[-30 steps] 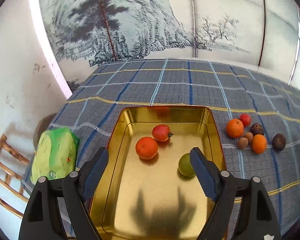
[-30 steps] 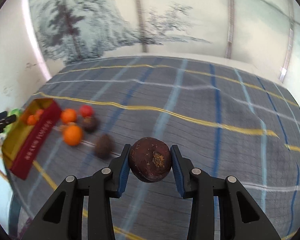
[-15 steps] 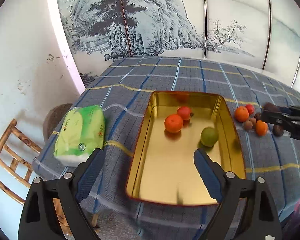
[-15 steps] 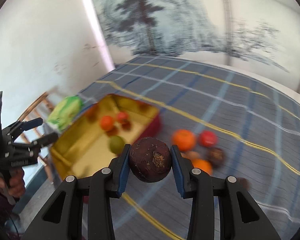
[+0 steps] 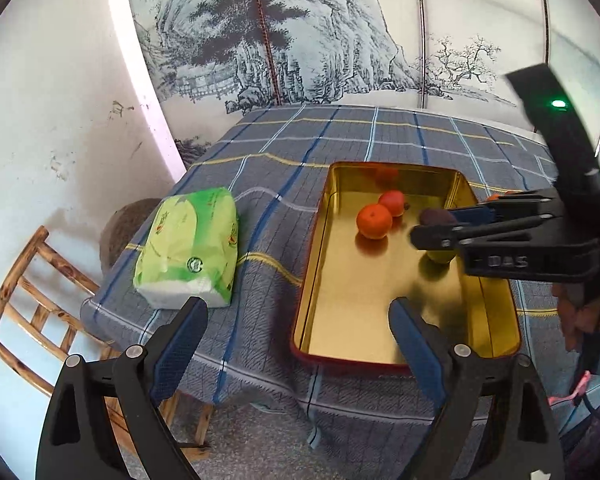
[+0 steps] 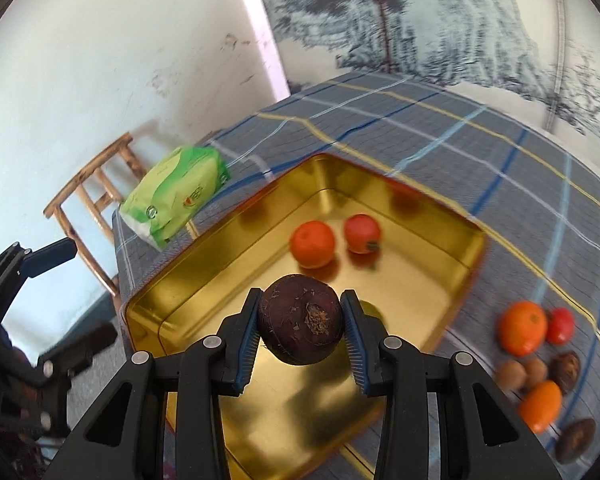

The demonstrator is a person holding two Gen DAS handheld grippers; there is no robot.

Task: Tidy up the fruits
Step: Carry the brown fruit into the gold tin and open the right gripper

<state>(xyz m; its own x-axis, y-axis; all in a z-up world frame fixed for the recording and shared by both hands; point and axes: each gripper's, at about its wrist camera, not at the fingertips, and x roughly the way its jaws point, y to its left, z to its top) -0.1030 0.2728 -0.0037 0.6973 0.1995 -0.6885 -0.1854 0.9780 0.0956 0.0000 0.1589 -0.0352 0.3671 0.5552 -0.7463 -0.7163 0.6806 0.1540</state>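
Observation:
My right gripper [image 6: 300, 326] is shut on a dark purple round fruit [image 6: 300, 324] and holds it above the gold tray [image 6: 220, 232]. An orange [image 6: 313, 244] and a red fruit [image 6: 362, 234] lie in the tray; a green fruit [image 5: 440, 258] is mostly hidden behind the right gripper [image 5: 436, 226]. More fruits lie loose on the cloth to the right, among them an orange [image 6: 523, 327]. My left gripper [image 5: 298, 320] stands open and empty over the near end of the tray [image 5: 312, 248].
A green tissue pack [image 5: 188, 248] lies on the checked cloth left of the tray. A wooden chair [image 5: 20, 300] stands beside the table's left corner. The table's near edge [image 5: 260, 384] runs just under my left gripper. A painted screen stands behind the table.
My right gripper has swung left with the dark fruit, from over the bare cloth to above the tray. My left gripper has drawn back from the tray towards the table's near edge.

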